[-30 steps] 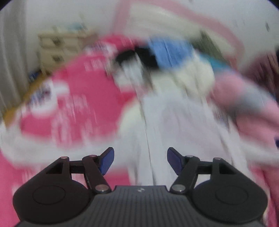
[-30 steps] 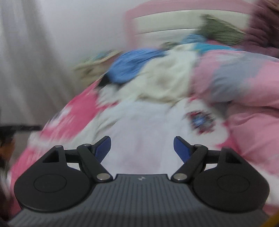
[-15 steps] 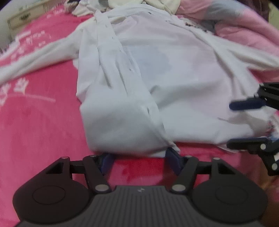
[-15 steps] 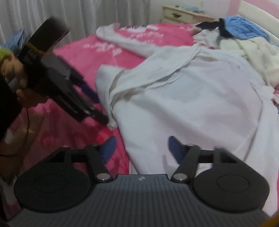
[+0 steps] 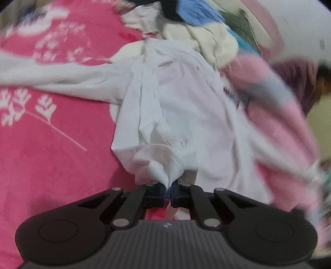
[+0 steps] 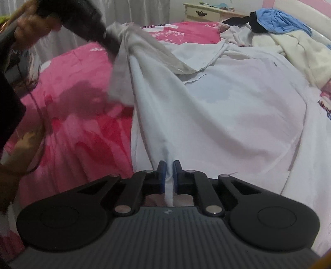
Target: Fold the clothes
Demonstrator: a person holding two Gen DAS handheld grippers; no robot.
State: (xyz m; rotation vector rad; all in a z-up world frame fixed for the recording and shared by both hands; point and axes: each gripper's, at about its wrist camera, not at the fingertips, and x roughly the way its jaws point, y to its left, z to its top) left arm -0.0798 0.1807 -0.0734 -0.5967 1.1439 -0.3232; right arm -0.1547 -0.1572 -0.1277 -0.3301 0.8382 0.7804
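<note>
A white shirt [image 5: 186, 115] lies spread on the pink bedspread [image 5: 51, 155], one sleeve stretched out to the left. My left gripper [image 5: 168, 186] is closing its jaws, and a bunched corner of the shirt's hem is pinched between the blue pads. In the right wrist view the same shirt [image 6: 227, 103] fills the middle. My right gripper [image 6: 169, 165] is closing too, with a thin fold of the hem pressed between its pads. The left gripper [image 6: 112, 46] shows blurred at the upper left, lifting its corner of the shirt off the bed.
A pile of clothes sits near the headboard: a blue garment [image 6: 277, 20], a cream one [image 6: 289, 47], a black one [image 6: 240, 20]. A pink and grey blanket [image 5: 279, 124] lies right of the shirt. A cream nightstand [image 6: 206, 12] stands beyond the bed, by curtains.
Both grippers went from open to shut on the shirt's hem. The left one has since lifted its corner, so the cloth hangs taut between the two.
</note>
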